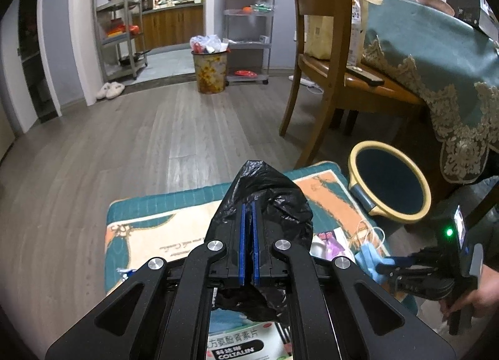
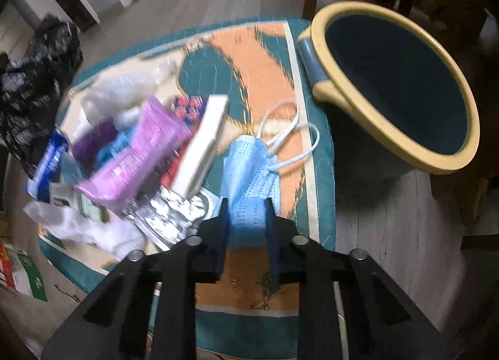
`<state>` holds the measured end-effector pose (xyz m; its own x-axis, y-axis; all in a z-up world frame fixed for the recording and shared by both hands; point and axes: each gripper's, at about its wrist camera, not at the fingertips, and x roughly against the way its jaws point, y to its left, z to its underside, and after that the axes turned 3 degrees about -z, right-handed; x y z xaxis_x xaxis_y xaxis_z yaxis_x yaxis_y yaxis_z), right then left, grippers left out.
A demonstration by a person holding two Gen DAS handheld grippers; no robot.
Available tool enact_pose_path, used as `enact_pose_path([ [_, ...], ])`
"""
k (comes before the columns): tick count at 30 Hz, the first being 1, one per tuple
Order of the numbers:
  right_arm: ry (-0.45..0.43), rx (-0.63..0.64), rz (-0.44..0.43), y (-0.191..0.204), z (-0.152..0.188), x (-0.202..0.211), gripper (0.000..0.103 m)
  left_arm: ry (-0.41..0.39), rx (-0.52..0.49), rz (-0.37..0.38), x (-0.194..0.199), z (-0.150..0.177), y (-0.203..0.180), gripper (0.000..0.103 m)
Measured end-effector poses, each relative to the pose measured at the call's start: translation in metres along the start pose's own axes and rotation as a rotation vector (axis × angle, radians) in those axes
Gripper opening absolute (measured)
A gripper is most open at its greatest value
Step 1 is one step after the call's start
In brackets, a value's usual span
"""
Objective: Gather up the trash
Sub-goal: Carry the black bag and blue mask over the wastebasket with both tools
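Observation:
My left gripper (image 1: 249,204) is shut on a crumpled black plastic bag (image 1: 274,194), held up above a teal and orange mat (image 1: 140,235). The bag also shows at the left edge (image 2: 34,88) in the right wrist view. My right gripper (image 2: 248,204) points down at the mat (image 2: 259,57), open, its fingers on either side of a blue face mask (image 2: 249,166) with white ear loops. From the left wrist view, the right gripper (image 1: 382,268) sits low at the mask (image 1: 366,255), with a hand behind it. Left of the mask lie a purple pack (image 2: 140,154), a white box (image 2: 202,148), foil (image 2: 174,210) and clear plastic (image 2: 84,229).
A dark bin with a yellow rim (image 2: 374,7) stands off the mat's right edge, beside a wooden chair (image 1: 327,48) and a table under a green cloth (image 1: 436,48). A full floral bin (image 1: 210,70), shelves and slippers (image 1: 109,90) are across the wood floor.

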<state>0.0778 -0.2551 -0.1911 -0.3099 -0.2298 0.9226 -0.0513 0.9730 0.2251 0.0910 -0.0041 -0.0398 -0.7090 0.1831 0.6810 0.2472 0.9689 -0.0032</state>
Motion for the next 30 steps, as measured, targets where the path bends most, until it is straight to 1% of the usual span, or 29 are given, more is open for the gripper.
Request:
enact_pose_path([
  [3,-0.082,-0.018,-0.027,-0.001,-0.011,0.025,0.019,-0.017,0.013,0.014,0.004,-0.006,-0.002,0.005],
  [6,-0.169,-0.042,-0.062,-0.009,-0.025,0.054,0.019,-0.056,0.031,0.043,0.008,-0.02,-0.012,0.005],
  [9,-0.253,-0.043,-0.05,-0.023,-0.039,0.081,0.019,-0.088,0.03,0.076,0.007,-0.03,-0.027,0.005],
  [12,-0.305,-0.051,-0.011,-0.045,-0.053,0.096,0.019,-0.098,0.017,0.125,-0.002,-0.037,-0.05,0.005],
  [15,-0.332,-0.072,0.036,-0.071,-0.067,0.102,0.019,-0.09,-0.009,0.167,-0.018,-0.041,-0.077,0.005],
  [18,-0.348,-0.081,0.075,-0.093,-0.073,0.105,0.019,-0.076,-0.019,0.213,-0.034,-0.042,-0.102,0.005],
  [20,-0.347,-0.084,0.099,-0.106,-0.075,0.104,0.019,-0.058,-0.022,0.247,-0.045,-0.042,-0.117,0.005],
  [23,-0.319,-0.064,0.139,-0.129,-0.077,0.1,0.019,-0.025,-0.018,0.295,-0.063,-0.044,-0.141,0.005],
  [25,-0.302,-0.062,0.167,-0.145,-0.075,0.1,0.019,-0.011,-0.02,0.312,-0.075,-0.047,-0.159,0.005],
  [26,-0.291,-0.068,0.176,-0.153,-0.075,0.099,0.019,-0.01,-0.036,0.31,-0.08,-0.05,-0.169,0.005],
  [28,-0.283,-0.106,0.169,-0.168,-0.074,0.098,0.019,-0.013,-0.073,0.302,-0.091,-0.058,-0.19,0.005],
  [30,-0.281,-0.148,0.151,-0.18,-0.07,0.097,0.02,-0.001,-0.087,0.297,-0.103,-0.065,-0.204,0.005],
])
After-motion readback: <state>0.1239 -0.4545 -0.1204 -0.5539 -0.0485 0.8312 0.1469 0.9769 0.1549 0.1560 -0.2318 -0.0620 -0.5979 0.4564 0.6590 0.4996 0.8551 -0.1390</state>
